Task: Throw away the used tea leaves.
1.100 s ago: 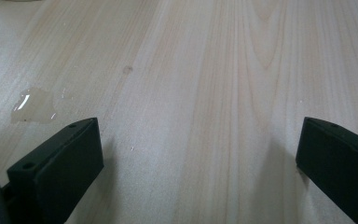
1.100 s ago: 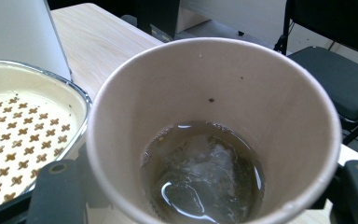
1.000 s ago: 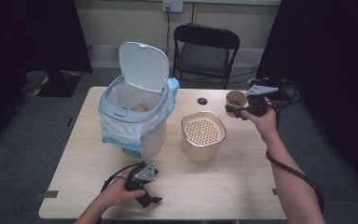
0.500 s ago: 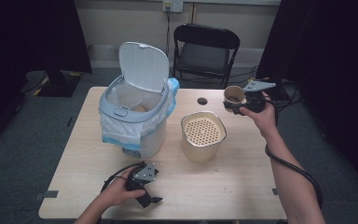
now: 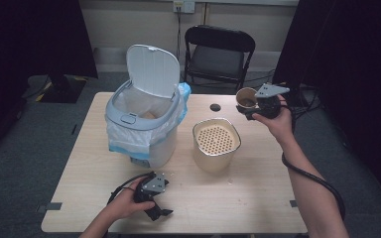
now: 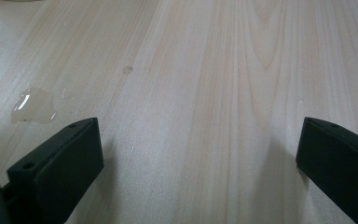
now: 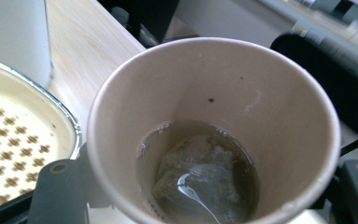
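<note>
One paper cup (image 7: 214, 126); one tea bag (image 7: 200, 179); one strainer tin (image 5: 217, 144); one bin (image 5: 144, 124)

Paper cup (image 7: 214, 130) cut off at the bottom edge in the right gripper view, outer wall hidden between the jaws. Strainer container (image 7: 14, 154) cropped at the left edge there. Background behind the cup blurred, not identifiable

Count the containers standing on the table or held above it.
3. The lidded bin with its lid up stands on the table's left part; the strainer pot stands at the middle; the paper cup with a tea bag is held by the right gripper.
</note>
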The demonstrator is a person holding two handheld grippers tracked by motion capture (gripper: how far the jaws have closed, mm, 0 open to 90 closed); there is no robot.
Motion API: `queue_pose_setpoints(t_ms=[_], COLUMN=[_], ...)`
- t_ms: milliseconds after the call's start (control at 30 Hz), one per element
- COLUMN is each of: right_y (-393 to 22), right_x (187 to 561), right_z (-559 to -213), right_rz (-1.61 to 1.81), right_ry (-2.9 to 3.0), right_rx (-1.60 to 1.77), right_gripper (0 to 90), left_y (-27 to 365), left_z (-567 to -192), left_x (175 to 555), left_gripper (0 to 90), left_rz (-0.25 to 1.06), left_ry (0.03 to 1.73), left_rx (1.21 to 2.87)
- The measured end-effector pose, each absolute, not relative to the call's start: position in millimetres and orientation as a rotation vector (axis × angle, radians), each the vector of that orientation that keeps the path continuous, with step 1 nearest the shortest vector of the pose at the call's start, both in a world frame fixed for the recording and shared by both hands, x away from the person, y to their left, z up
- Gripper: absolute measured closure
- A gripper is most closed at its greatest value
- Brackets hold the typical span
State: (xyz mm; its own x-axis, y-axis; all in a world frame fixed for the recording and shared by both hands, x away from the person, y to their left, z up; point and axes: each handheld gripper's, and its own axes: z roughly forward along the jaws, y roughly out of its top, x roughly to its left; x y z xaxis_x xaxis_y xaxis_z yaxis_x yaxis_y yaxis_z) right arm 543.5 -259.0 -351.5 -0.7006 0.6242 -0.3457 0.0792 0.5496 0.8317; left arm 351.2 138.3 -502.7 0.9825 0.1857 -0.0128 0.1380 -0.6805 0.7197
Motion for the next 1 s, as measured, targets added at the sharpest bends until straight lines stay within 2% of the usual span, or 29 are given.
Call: queue_pose_setpoints(t_ms=[167,333,367,400,500,633,833,933,1000], right_y=[-241,-214,-203,-203,-180,-163,-156,-157,-160], right_x=[526,507,499,499,481,467,462,467,470], right_z=[-341,-337,-338,-338,-349,-362,-372,-366,-357], right_rz=[0.914,0.539,0.366,0.366,0.043,-0.215,-0.337,-0.285,-0.129], right_ry=[2.088,2.025,1.964,1.964,1.821,1.601,1.510,1.553,1.691], right_rx=[0.328,0.022,-0.085,-0.085,-0.379,-0.642,-0.736,-0.657,-0.484], right_gripper=[26.8,27.0,27.3,27.3,27.6,27.7,27.5,27.3,27.2], left_y=[138,138,138,138,138,138,139,138,138], left_z=[-503,-503,-503,-503,-503,-503,-502,-503,-503], left_x=[351,351,351,351,351,351,352,351,351], left_gripper=[0.0,0.0,0.0,0.0,0.0,0.0,0.0,0.0,0.0], left_rz=[0.075,0.077,0.077,0.077,0.078,0.077,0.097,0.077,0.078], left_ry=[0.224,0.223,0.224,0.224,0.224,0.224,0.218,0.223,0.224], left_rx=[2.329,2.325,2.325,2.325,2.325,2.325,2.328,2.325,2.325])
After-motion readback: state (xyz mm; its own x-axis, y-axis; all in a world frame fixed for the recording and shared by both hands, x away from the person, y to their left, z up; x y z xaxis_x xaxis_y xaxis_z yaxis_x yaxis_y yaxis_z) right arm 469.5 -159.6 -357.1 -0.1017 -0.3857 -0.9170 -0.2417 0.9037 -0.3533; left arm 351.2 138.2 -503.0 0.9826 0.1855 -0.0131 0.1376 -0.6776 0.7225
